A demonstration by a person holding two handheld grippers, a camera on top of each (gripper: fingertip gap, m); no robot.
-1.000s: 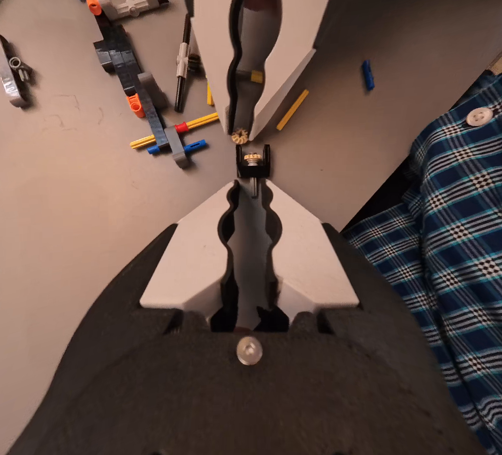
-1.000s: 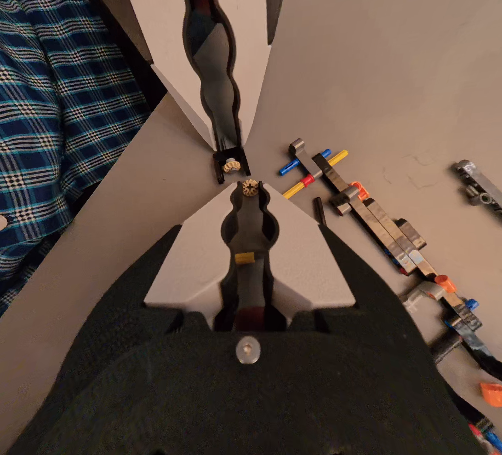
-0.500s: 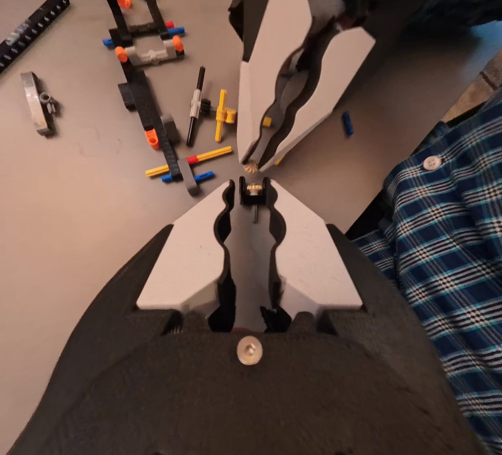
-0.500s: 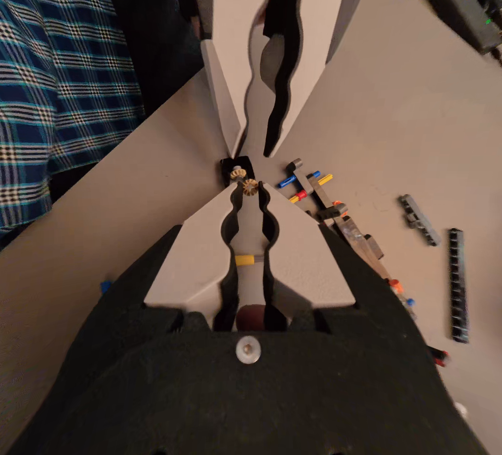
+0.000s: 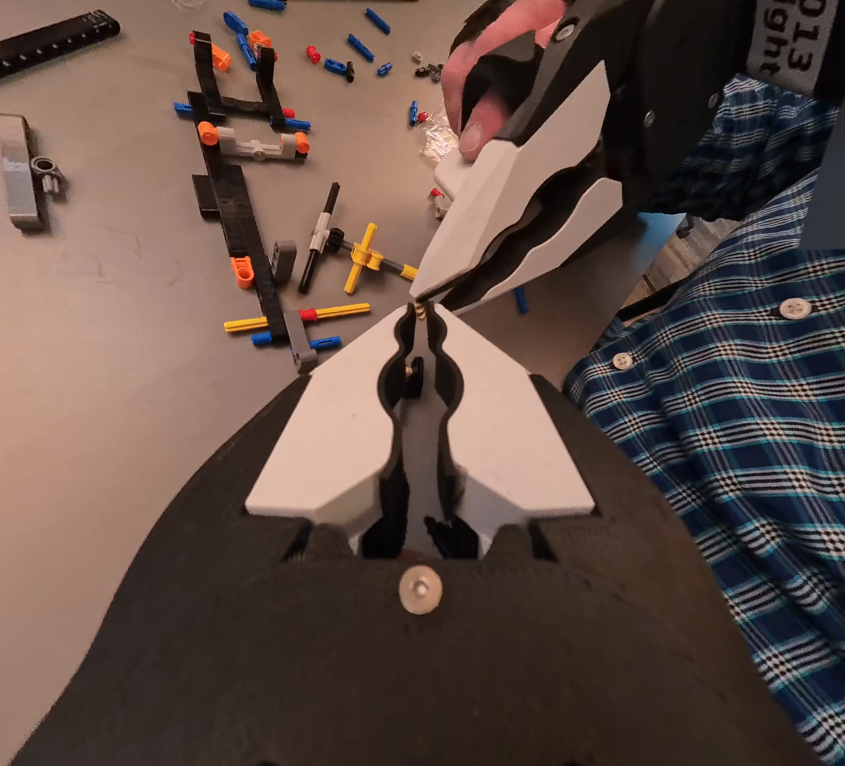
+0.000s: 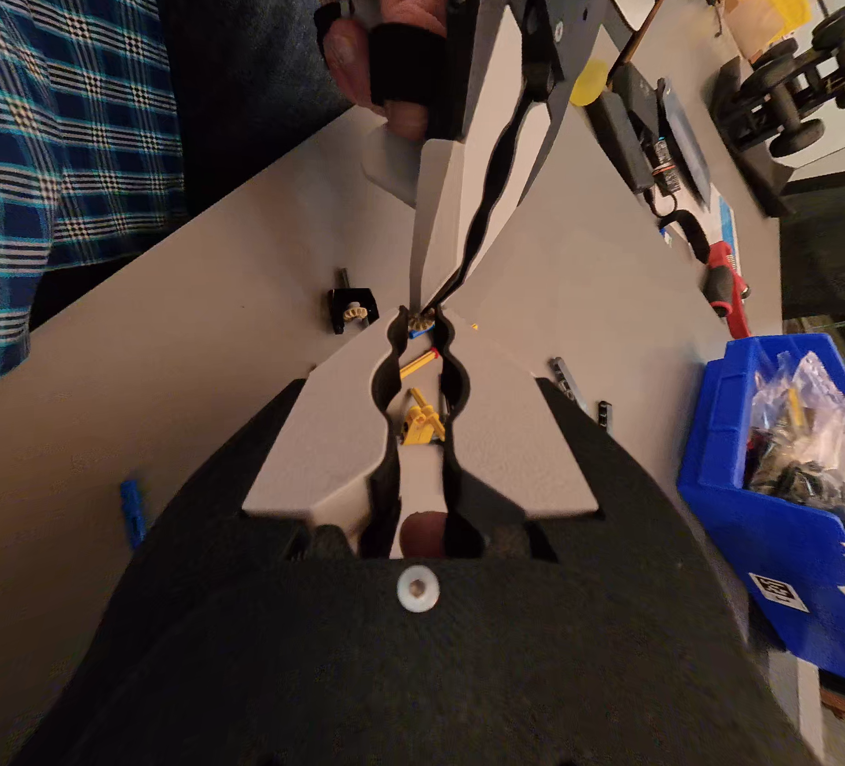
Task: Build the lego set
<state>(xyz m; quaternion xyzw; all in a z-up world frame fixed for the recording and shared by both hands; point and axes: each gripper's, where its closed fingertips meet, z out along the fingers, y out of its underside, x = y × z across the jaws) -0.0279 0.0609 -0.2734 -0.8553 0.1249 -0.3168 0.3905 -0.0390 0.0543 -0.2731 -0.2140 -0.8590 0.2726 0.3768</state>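
A small tan gear [image 6: 420, 322] sits between the fingertips of my right gripper [image 6: 421, 318], which is shut on it above the table. My left gripper [image 5: 420, 312] comes in from the opposite side, and its tips close on the same tan gear [image 5: 420, 310]. The right gripper [image 5: 434, 303] meets the left one tip to tip. A black bracket holding another tan gear on a grey axle [image 6: 352, 310] lies loose on the table just left of the tips. It also shows through the left fingers' gap [image 5: 415, 378].
A long black part-built frame [image 5: 228, 204] with orange and blue pins lies left. Near it are a yellow cross piece [image 5: 363, 259], a grey beam [image 5: 18, 172] and scattered blue pins. A blue parts bin [image 6: 777, 470] stands right. The table edge and a plaid shirt [image 5: 708, 424] are close. Left and right tips are no more than a few centimetres apart. Both grippers' tips are roughly 15 cm from the grey beam [image 5: 18, 172].
The left gripper has let go of the black bracket, which now lies on the table. Both grippers have risen and tilted, and the left tips have closed onto the gear in the right gripper.
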